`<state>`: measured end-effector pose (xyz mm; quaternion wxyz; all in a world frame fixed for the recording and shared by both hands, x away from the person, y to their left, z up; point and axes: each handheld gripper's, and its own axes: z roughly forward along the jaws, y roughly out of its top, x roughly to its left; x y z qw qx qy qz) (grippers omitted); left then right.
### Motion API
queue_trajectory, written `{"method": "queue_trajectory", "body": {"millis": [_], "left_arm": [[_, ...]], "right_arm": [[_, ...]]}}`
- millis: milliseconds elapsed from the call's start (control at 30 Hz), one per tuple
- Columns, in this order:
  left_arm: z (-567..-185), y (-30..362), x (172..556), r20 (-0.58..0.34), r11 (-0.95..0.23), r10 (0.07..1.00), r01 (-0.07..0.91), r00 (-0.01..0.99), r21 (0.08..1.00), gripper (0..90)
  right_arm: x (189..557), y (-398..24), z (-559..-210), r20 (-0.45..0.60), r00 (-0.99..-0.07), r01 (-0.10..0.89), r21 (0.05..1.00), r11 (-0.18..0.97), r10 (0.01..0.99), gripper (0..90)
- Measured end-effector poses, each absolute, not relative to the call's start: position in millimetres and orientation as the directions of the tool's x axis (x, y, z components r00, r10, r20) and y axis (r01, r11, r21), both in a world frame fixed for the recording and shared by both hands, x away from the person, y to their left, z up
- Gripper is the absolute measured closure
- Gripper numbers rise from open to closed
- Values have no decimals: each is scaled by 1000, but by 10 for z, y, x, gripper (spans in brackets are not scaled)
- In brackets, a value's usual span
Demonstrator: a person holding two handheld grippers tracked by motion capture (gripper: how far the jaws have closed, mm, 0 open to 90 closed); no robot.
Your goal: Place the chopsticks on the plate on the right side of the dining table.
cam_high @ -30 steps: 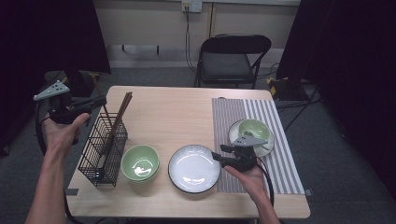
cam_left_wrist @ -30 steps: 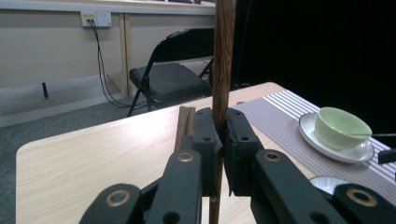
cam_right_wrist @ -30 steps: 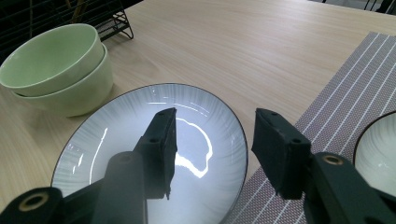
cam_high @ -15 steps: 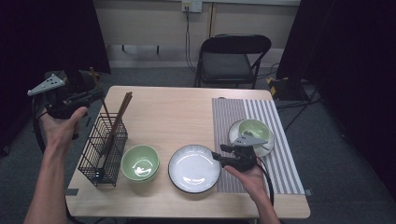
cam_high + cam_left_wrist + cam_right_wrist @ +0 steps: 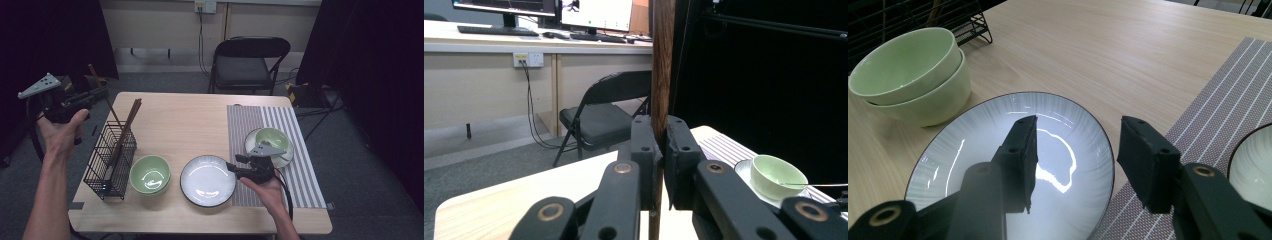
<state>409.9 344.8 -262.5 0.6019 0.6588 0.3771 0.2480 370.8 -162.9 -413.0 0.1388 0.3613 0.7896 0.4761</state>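
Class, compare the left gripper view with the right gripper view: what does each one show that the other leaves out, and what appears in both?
Left gripper view: the left gripper shut on a brown chopstick, a folding chair and a wall socket.

Right gripper view: the right gripper open above a white plate, stacked green bowls and a wire basket.

Both: the wooden table and the striped placemat.

Right gripper (image 5: 1075, 165) jaws apart over grey plate (image 5: 973, 150); stacked green bowls (image 5: 913, 75) beside; striped mat (image 5: 1218, 115) alongside.
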Motion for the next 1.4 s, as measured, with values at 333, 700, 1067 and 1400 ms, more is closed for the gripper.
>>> {"method": "queue_trajectory", "body": {"millis": [333, 700, 1067, 1400], "left_arm": [[-2636, 3295, 4080, -149, 20, 766, 208, 625, 978, 845], [-2766, 3079, 4077, -178, 32, 724, 225, 666, 974, 846], [-2887, 2896, 4052, -185, 15, 702, 246, 687, 969, 846], [-2866, 2773, 3959, -176, 15, 683, 228, 709, 974, 845]], "right_arm": [[3713, -1638, -4126, 128, -697, 441, 853, 281, 706, 500], [3704, -1644, -4116, 130, -697, 439, 855, 276, 705, 497], [3692, -1631, -4094, 116, -705, 421, 862, 282, 699, 518], [3689, -1612, -4066, 149, -725, 427, 864, 269, 672, 517]]}}
